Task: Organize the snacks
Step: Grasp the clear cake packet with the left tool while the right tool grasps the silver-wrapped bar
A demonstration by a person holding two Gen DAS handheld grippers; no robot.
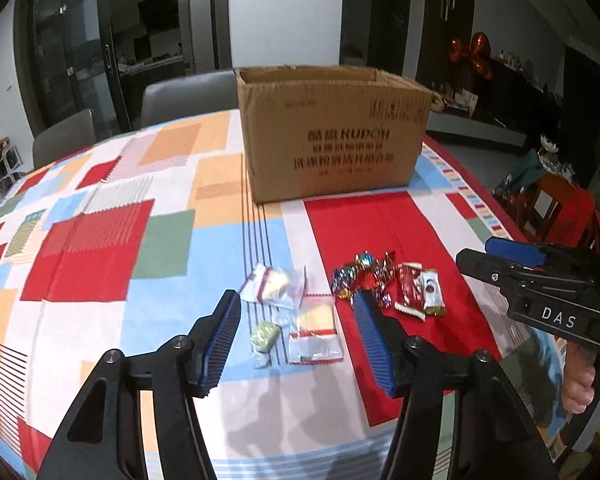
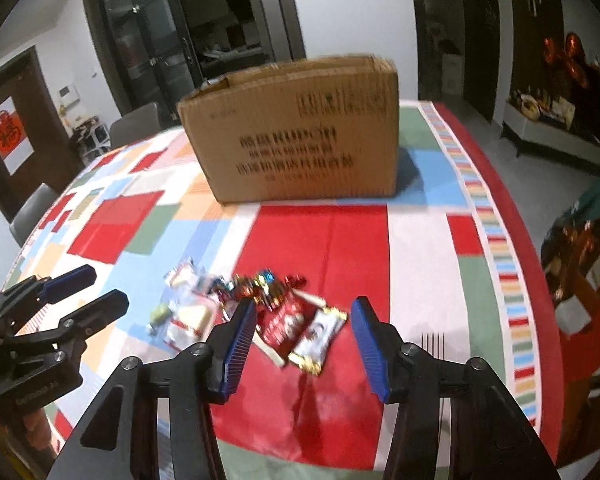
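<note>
Nearest in the left wrist view, the left gripper (image 1: 296, 330) hangs over the surface (image 1: 112, 248) with its blue pads part-way apart and nothing between them. Just beyond its tips lie pale snacks: a clear packet with a red strip (image 1: 315, 330), a small green sweet (image 1: 264, 335) and a second clear packet (image 1: 270, 286).

In the right wrist view, the right gripper (image 2: 304, 344) is likewise part-way open and empty. It is poised over a red wrapped bar (image 2: 284, 326) and a white and gold wrapped bar (image 2: 318, 338), lying side by side and touching.

A little farther on, between the two groups, sits a cluster of shiny foil-wrapped candies (image 1: 362, 276).

Farthest back on the patchwork tablecloth stands an open cardboard box (image 1: 334, 132), well apart from the snacks. Its inside is hidden.

The step in hand looks like the approach for a first pick; no snack is lifted yet. The next move likely calls for lowering each gripper until its pads straddle one packet, closing gently on the thin wrapper, then carrying it to the box.
</note>
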